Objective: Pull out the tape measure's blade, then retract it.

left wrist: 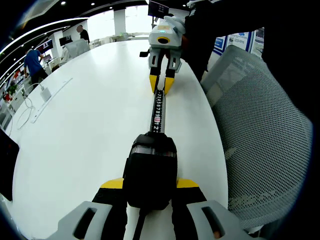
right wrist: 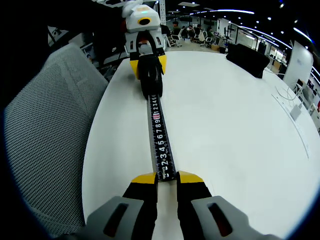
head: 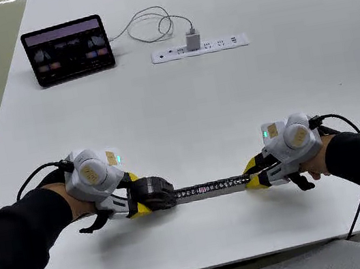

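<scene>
**A:** Where is the tape measure sitting?

**B:** Its black case lies on the white table, well to my side of the power strip and a little left of it, near the table's front edge. My left gripper is clamped on the case, with one yellow tip against each flank.

**A:** And the blade?

**B:** The blade is drawn out. It runs flat along the table to the right of the case, numbers facing up. Its end lies in line with the right half of the power strip, but far nearer to me. My right gripper is pinched shut on that end, one tip on each edge.

**A:** Anything else around?

**B:** A white charger is plugged into the power strip. Its cable loops just behind the strip and leads left to a tablet with a lit screen. A grey mesh chair stands at the table edge on my side, well away from the strip.
</scene>
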A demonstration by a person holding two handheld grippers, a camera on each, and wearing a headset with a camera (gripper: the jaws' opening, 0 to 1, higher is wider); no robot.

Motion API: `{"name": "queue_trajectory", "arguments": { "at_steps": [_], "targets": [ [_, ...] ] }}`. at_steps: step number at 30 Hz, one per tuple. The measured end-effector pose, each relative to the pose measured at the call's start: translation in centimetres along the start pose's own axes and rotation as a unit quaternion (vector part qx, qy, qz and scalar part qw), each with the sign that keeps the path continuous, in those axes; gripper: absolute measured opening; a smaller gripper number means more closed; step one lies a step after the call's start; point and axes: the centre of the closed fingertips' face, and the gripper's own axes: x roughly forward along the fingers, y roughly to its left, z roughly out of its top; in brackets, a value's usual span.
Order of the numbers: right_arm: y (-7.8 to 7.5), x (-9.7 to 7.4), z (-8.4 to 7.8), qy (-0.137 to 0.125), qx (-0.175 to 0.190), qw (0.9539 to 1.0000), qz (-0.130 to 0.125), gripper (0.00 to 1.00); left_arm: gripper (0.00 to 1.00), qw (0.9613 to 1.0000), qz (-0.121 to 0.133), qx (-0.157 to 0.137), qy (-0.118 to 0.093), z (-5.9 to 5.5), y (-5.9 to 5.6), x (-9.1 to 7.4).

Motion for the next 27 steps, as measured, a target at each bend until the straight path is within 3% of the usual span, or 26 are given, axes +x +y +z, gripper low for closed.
{"name": "queue_trajectory", "arguments": {
  "at_steps": [27],
  "targets": [
    [-0.3, -1.5, -1.8, 0.005, 0.016, 0.9998, -0.010, 0.09, 0.30, 1.0000, 0.002, -0.002, -0.001, -0.2, 0.2, 0.1]
  ]
}}
